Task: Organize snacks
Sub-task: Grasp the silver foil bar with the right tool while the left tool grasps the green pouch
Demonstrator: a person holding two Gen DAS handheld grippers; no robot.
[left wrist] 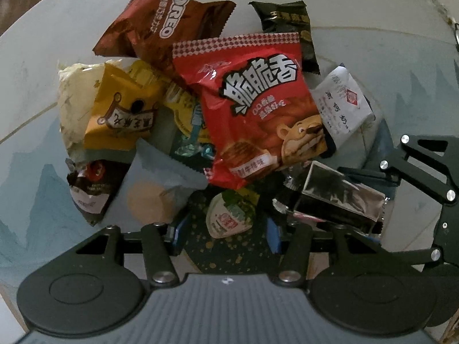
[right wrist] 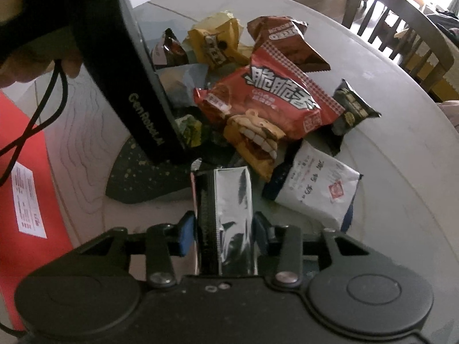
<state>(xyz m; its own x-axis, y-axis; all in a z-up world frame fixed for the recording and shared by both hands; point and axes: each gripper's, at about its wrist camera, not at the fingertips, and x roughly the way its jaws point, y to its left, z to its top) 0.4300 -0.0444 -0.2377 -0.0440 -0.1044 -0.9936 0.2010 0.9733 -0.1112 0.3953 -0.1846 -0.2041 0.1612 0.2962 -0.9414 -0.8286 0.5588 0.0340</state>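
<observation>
A heap of snack packets lay on the round pale grey desk (left wrist: 373,54), and the large red crinkled plastic snack bag (left wrist: 252,109) printed with a cartoon bear sat on top of the heap, serving here as the landmark.

The right hand-held gripper (right wrist: 223,232) had its blue-padded fingers closed narrowly on a shiny silver foil packet (right wrist: 229,209), which stood on edge just in front of the red bag, toward the camera. From the left wrist view the same silver packet (left wrist: 338,197) showed just below and right of the red bag.

The left hand-held gripper (left wrist: 223,235) was spread wide with nothing between its fingers, hanging over a small white and green wrapped sweet (left wrist: 229,215) below the red bag's lower edge.

Behind the red bag lay a brown Oreo packet (left wrist: 163,25) and a small black packet with gold lettering (left wrist: 287,25). Left of it lay a mustard-yellow packet (left wrist: 120,109) and a grey-blue packet (left wrist: 155,189). Right of it lay a white packet with black characters (left wrist: 341,106), touching the red bag.

A flat red sheet with a white label (right wrist: 28,177) lay well left of the heap.
</observation>
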